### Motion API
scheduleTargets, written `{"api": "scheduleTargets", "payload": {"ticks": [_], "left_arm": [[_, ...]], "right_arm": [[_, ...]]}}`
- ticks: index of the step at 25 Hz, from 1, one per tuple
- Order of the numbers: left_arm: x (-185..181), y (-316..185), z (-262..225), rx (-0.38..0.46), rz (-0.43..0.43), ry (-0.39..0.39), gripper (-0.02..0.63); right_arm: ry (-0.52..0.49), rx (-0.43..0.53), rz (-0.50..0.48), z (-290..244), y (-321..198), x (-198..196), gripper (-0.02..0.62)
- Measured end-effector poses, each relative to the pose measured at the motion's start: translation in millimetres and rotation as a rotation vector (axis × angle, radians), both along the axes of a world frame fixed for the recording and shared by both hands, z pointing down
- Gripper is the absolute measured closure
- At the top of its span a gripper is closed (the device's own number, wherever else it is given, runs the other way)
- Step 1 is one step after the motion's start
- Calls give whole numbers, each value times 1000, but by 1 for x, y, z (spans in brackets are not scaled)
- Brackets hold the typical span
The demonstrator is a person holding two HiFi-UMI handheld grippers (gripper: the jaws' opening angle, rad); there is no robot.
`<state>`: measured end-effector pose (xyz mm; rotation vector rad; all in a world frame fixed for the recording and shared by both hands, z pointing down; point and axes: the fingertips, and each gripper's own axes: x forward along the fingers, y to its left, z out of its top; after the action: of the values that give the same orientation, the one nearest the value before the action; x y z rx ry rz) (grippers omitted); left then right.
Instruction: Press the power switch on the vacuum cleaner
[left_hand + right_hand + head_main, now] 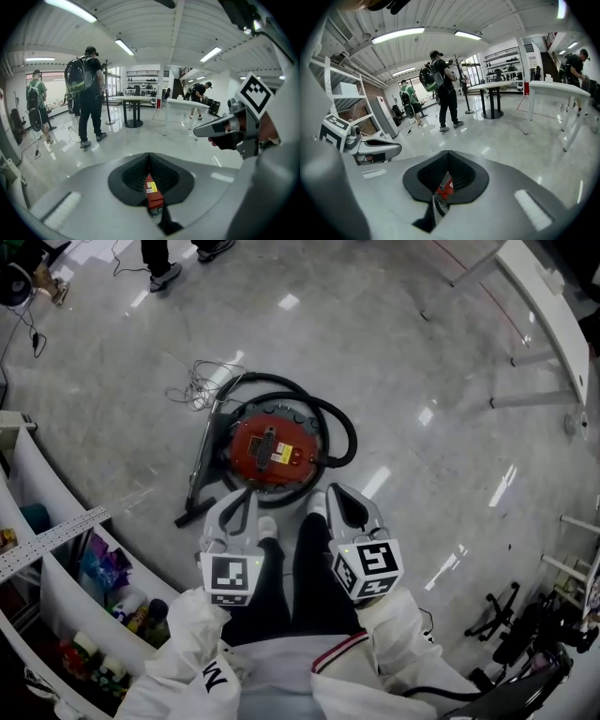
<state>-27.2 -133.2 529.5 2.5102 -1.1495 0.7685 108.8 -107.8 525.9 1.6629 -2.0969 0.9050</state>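
My head camera's looking steeply down onto the red vacuum cleaner (275,448) on the floor (422,362), close in. The left gripper (246,498) camera faces level out over that floor, and the right gripper (330,495) camera likewise. Both share the person with the backpack (86,79), and each catches the other gripper alongside.

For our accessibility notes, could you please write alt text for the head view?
A red canister vacuum cleaner sits on a glossy grey floor, its black hose curling around it. The left gripper and right gripper point at it side by side.
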Motion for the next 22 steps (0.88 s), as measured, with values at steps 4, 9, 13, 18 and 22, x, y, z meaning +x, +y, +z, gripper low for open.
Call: {"api": "scheduleTargets", "payload": {"ticks": [4, 9, 13, 18, 22], "left_arm": [[9, -1, 18, -17, -8, 11, 606], [13, -4, 42, -42, -62, 33, 606], [19, 0, 66, -65, -94, 41, 606], [24, 5, 90, -87, -117, 31, 606], [32, 5, 111, -107, -153, 39, 606]], "right_arm": [[4, -16, -10, 16, -4, 3, 595], [20, -9, -48, 33, -11, 4, 595], [42, -16, -98, 55, -14, 4, 595], [45, -49, -143, 78, -18, -3, 595], [55, -70, -179, 101, -23, -2, 595]]}}
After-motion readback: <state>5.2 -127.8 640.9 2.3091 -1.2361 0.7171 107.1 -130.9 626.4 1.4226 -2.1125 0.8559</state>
